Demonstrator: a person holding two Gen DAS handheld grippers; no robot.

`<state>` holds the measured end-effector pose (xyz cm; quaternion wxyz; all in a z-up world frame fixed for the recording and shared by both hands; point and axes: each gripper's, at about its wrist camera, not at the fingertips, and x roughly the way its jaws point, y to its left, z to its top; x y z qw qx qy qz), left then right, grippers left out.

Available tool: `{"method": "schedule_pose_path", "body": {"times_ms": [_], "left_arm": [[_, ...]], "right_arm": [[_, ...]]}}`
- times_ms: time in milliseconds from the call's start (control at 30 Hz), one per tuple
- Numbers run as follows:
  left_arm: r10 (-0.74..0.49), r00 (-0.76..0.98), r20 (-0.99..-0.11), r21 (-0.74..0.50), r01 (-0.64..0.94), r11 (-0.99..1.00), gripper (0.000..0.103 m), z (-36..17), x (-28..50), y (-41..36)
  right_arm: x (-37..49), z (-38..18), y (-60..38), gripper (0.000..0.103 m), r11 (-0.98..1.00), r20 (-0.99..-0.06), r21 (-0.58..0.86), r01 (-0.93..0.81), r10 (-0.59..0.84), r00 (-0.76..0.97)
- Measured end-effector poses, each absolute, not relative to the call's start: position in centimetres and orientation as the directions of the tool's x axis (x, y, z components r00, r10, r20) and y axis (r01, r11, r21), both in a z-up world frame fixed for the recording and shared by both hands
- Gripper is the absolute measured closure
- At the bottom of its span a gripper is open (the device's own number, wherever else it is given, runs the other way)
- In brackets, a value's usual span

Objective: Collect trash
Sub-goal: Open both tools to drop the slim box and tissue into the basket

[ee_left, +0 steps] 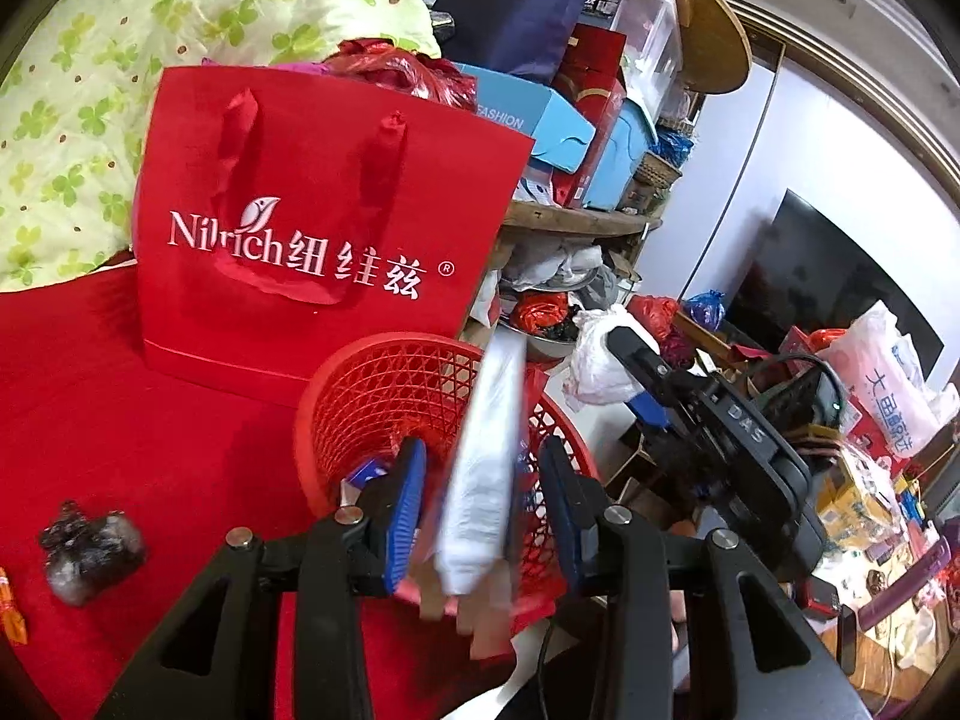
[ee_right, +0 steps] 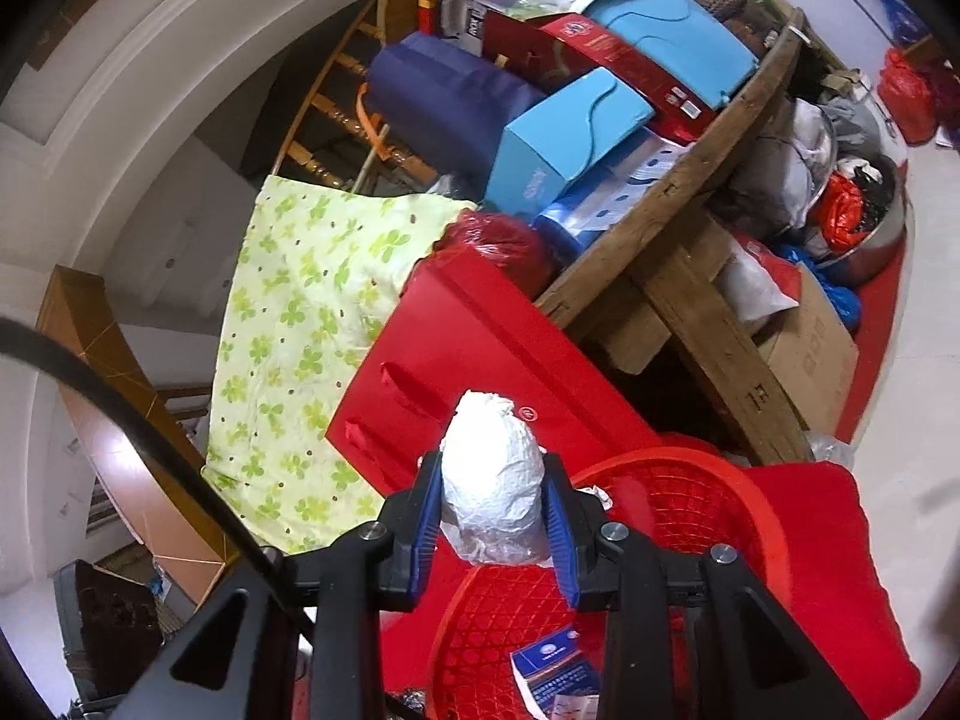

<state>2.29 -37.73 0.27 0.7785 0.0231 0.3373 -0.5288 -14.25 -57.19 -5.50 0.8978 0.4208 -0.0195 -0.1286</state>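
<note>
Hovering over a red plastic mesh waste basket, the left gripper has its blue-padded jaws standing apart. Between them hangs a blurred white plastic-wrapped piece of trash, long and flat; there is a gap to the left pad, and motion blur hides whether the right pad touches it. It sits above the basket's open mouth.

From the right wrist view, the right gripper is clamped on a crumpled white paper wad, egg-shaped, with both blue pads pressed against its sides. The wad is held just above the same red basket, close to its rim. Inside the basket lies a small blue printed carton.

The basket rests on a red cloth surface. On that cloth, well to the left of the basket, lies a dark crumpled clear-plastic bundle, and at the far left edge an orange wrapper. Behind the basket stands a large red paper gift bag with white lettering and ribbon handles. Behind the bag is a pale green clover-print fabric. To the right, a round wooden shelf unit is piled with light blue boxes and red boxes.
</note>
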Motion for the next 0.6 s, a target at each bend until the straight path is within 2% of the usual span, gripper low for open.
{"method": "schedule_pose_path", "body": {"times_ms": [67, 100, 167, 367, 600], "left_arm": [[-0.795, 0.228, -0.562, -0.307, 0.835, 0.457, 0.04, -0.4, 2.4, -38.5], [-0.789, 0.237, -0.567, -0.302, 0.831, 0.466, 0.038, -0.8, 2.4, -38.6], [-0.783, 0.226, -0.579, -0.309, 0.829, 0.467, 0.038, -1.6, 2.5, -38.5], [-0.746, 0.265, -0.611, -0.259, 0.824, 0.504, 0.038, -3.1, 2.2, -35.8], [-0.653, 0.377, -0.657, -0.165, 0.773, 0.613, 0.038, -5.2, 2.3, -27.6]], "right_arm": [[-14.1, -5.6, -57.3, 0.064, 0.61, -0.094, 0.757, 0.233, -0.25, 0.964], [-14.0, -5.7, -57.4, 0.046, 0.608, -0.103, 0.757, 0.239, -0.249, 0.963], [-14.1, -5.9, -57.4, 0.023, 0.6, -0.101, 0.765, 0.233, -0.246, 0.964], [-14.8, -5.2, -56.5, 0.023, 0.635, -0.045, 0.744, 0.207, -0.262, 0.964], [-13.1, -3.3, -53.1, 0.023, 0.742, -0.014, 0.645, 0.181, -0.225, 0.974]]}}
